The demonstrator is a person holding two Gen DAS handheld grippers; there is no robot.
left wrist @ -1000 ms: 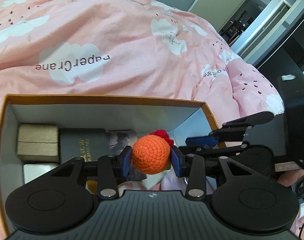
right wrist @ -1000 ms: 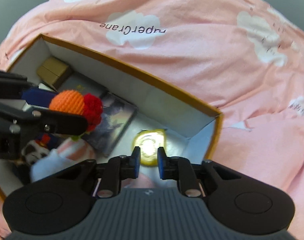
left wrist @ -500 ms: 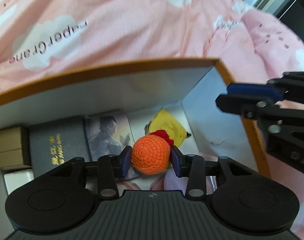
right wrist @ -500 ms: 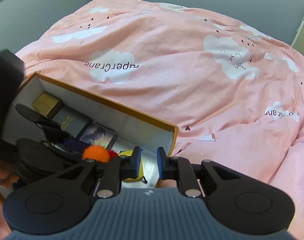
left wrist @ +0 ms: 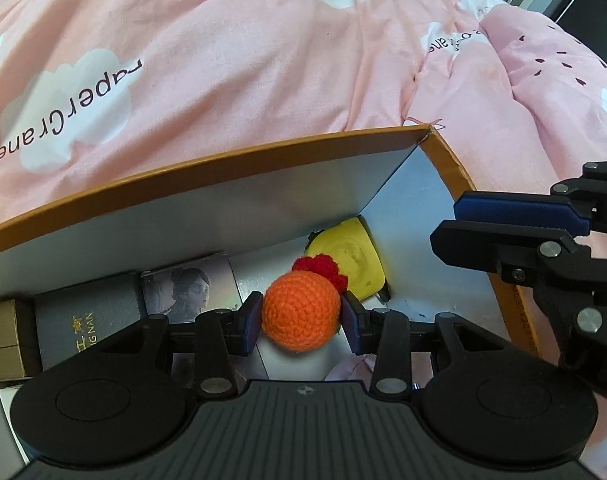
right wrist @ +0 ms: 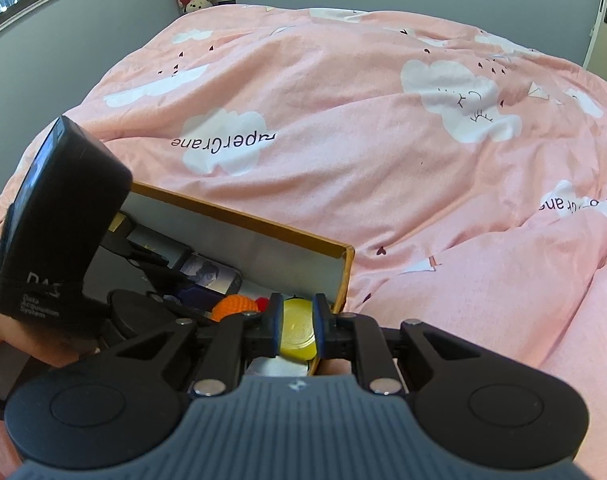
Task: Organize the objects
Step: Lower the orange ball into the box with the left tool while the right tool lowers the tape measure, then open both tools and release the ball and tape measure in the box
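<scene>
My left gripper [left wrist: 301, 322] is shut on an orange crocheted ball with a red tuft [left wrist: 301, 314], held inside an orange-rimmed cardboard box [left wrist: 231, 158] near its right end. A yellow round object [left wrist: 353, 254] lies in the box's far right corner. In the right wrist view my right gripper [right wrist: 296, 330] is open and empty above the box's right end [right wrist: 343, 276]; the yellow object [right wrist: 297, 330] shows below, between its fingers. The ball [right wrist: 233, 306] and the left gripper's body [right wrist: 59, 224] are to its left.
The box also holds a dark book with gold lettering [left wrist: 85, 318], a portrait card [left wrist: 191, 284], and a tan box [left wrist: 1, 336] at the left. The box sits on a pink cloud-print duvet [left wrist: 263, 60]. My right gripper's fingers [left wrist: 515, 222] reach over the right wall.
My left gripper carried the ball rightward along the box toward the yellow object. My right gripper rose and drew back from inside the box to above its right end.
</scene>
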